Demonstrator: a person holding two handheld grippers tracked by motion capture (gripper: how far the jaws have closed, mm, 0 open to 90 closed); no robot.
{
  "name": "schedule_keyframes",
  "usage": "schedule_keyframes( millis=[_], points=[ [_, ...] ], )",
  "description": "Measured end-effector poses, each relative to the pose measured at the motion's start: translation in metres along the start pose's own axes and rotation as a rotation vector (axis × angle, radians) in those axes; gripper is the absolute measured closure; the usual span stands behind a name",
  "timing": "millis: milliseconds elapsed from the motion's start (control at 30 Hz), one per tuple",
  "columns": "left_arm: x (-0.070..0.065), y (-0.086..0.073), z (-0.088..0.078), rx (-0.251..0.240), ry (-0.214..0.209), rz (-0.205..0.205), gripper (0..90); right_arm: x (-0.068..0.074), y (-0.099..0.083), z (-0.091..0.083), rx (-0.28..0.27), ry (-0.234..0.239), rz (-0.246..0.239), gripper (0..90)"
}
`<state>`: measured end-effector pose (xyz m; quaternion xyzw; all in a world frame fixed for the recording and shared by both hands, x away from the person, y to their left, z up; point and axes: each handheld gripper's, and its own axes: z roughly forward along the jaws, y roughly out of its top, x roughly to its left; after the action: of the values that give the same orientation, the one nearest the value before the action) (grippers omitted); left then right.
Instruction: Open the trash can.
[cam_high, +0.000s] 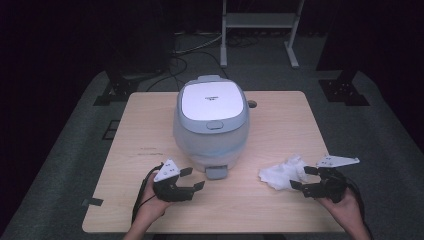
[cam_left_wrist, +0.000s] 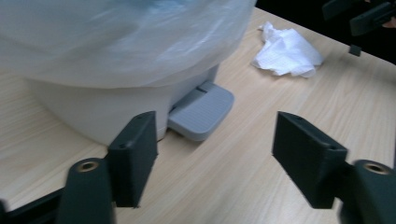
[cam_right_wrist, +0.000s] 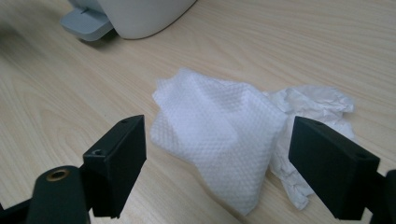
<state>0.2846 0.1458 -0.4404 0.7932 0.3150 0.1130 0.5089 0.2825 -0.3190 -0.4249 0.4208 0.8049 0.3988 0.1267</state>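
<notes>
My left gripper (cam_high: 192, 178) sits low over the table just in front of the pedal bin (cam_high: 211, 122), at its left front corner, jaws parted wide with nothing between them but bare wood. In the left gripper view the bin's grey foot pedal (cam_left_wrist: 201, 110) lies just ahead of my jaws, resting on the tabletop, and the clear liner bag (cam_left_wrist: 121, 37) bulges over the bin's white body above it.

My right gripper (cam_high: 304, 178) is on the other side of the bin, to its front right, also spread wide and holding nothing. The crumpled white tissue (cam_right_wrist: 224, 135) lies flat on the wood right before it, in line with the gap between my jaws but not pinched; the pads stand clear of it on both sides. Seen from above, the tissue (cam_high: 283, 172) lies near the bin, a little off its pedal toward the right.

The bin stands about mid-table, lid closed. The table (cam_high: 150, 130) is light, pale-grained wood with rounded corners; a small round hole (cam_high: 251, 104) shows just behind the bin to its right. Beyond the bin, grey carpet (cam_high: 80, 145) surrounds the table, cables (cam_high: 185, 57) trail across it, and a white metal frame (cam_high: 260, 30) stands in a dark room.
</notes>
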Motion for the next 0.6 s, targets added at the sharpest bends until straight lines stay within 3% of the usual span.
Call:
schedule_keyframes(
  millis=[67,133,400,567,600],
  points=[
    [-0.001,0.001,0.008,-0.005,-0.048,-0.041,39.1,-0.001,-0.001,0.0,0.007,-0.01,-0.003,17.9],
    [-0.002,0.002,0.014,0.011,-0.055,-0.049,42.2,-0.002,-0.001,0.001,0.011,-0.007,0.002,17.9],
    [-0.005,0.006,0.036,0.056,-0.043,-0.017,46.0,0.002,0.001,0.001,0.022,0.018,0.003,18.0],
    [-0.005,0.007,0.046,0.09,-0.048,-0.037,57.0,0.005,0.002,0.003,0.032,0.021,-0.015,17.9],
    [-0.005,0.007,0.048,0.105,-0.044,-0.022,60.0,0.006,0.002,0.003,0.035,0.023,-0.016,17.9]
  ],
)
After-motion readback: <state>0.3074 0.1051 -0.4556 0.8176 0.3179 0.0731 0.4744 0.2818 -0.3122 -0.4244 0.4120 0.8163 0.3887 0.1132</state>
